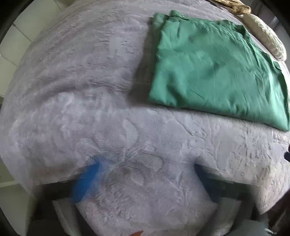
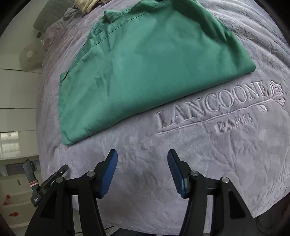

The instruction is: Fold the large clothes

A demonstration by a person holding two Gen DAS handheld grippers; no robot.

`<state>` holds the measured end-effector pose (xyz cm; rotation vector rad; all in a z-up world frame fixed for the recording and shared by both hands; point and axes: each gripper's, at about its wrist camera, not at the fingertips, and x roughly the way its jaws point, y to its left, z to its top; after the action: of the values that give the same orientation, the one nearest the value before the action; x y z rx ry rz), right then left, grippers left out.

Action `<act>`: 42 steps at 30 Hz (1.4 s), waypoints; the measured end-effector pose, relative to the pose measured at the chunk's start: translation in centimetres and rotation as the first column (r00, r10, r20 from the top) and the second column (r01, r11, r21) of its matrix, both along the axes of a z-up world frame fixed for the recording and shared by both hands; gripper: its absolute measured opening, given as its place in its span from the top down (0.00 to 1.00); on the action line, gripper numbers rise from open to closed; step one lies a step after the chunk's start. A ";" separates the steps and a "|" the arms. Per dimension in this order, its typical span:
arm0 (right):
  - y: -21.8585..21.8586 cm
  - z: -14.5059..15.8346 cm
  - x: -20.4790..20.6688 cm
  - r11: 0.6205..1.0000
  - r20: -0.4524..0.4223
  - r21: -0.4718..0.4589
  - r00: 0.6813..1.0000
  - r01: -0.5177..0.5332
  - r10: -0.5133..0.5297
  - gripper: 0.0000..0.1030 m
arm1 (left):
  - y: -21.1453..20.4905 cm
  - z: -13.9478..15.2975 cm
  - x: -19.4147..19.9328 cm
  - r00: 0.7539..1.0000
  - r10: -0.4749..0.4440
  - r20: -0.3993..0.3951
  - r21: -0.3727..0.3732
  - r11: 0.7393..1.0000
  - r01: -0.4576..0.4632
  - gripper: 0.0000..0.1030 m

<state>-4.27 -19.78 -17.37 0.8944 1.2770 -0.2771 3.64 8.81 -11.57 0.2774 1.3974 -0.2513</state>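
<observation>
A: How does the green garment (image 2: 150,72) look?

B: Folded into a flat, thick stack of several layers, smooth on top with faint creases. Its fold edge faces the near side; seamed hems and a loose corner show along the far side. In the left wrist view the green garment (image 1: 217,69) is slightly blurred.

A: Where is it lying?

B: On the grey plush blanket (image 2: 181,172) that covers the bed, toward the head end, near a crumpled beige cloth (image 2: 87,5) and a pale pillow (image 1: 266,34) at that end. The embossed lettering (image 2: 212,107) on the blanket runs just beside the garment's fold edge.

A: And the claws?

B: The right gripper (image 2: 142,158) is released, blue pads spread with only blanket between them, short of the garment. The left gripper (image 1: 145,168) is spread wide and blurred, also over bare blanket, with the garment well off to one side.

A: Anything else around?

B: White drawers (image 2: 16,101) beside the bed, and a small device with a dark strap (image 2: 43,185) at the blanket's edge. Nothing lies on the garment.
</observation>
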 end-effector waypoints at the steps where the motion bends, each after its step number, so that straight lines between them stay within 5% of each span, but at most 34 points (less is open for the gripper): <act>1: 0.4 0.1 0.1 1.000 0.000 -0.002 1.000 -0.003 0.003 0.39 | -0.1 0.3 -0.2 1.000 -0.009 0.013 0.002 1.000 0.009 0.01; 8: 3.0 0.5 0.6 0.999 0.000 -0.023 0.999 -0.039 0.039 0.34 | -0.7 1.7 -1.3 0.998 -0.051 0.040 -0.004 0.999 0.052 0.01; 11: 4.1 1.1 1.0 0.997 0.030 -0.045 0.998 -0.061 0.063 0.13 | -0.8 2.4 -1.9 0.997 -0.049 0.054 0.003 0.999 0.048 0.01; 16: 6.8 2.0 2.2 0.987 0.060 -0.087 0.988 -0.139 0.144 0.12 | -0.2 1.6 -0.6 0.996 -0.082 0.030 0.016 0.997 0.082 0.01; 18: 7.5 2.0 2.4 0.985 0.064 -0.075 0.985 -0.153 0.158 0.01 | -0.1 1.6 -0.6 0.996 -0.087 0.026 0.000 0.996 0.087 0.01; 32: 10.7 -0.6 3.0 0.986 0.032 0.085 0.990 -0.143 0.141 0.00 | 2.0 1.1 1.6 0.998 -0.067 0.007 -0.032 0.997 0.067 0.01; 42: 9.6 -2.4 0.6 0.986 -0.005 0.164 1.000 0.024 -0.023 0.00 | 2.3 -1.0 3.9 0.997 -0.081 -0.014 -0.046 0.996 0.080 0.01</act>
<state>-3.65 -10.17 -19.80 1.0499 1.3065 -0.1942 7.59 11.11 -12.52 0.2949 1.3957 -0.3524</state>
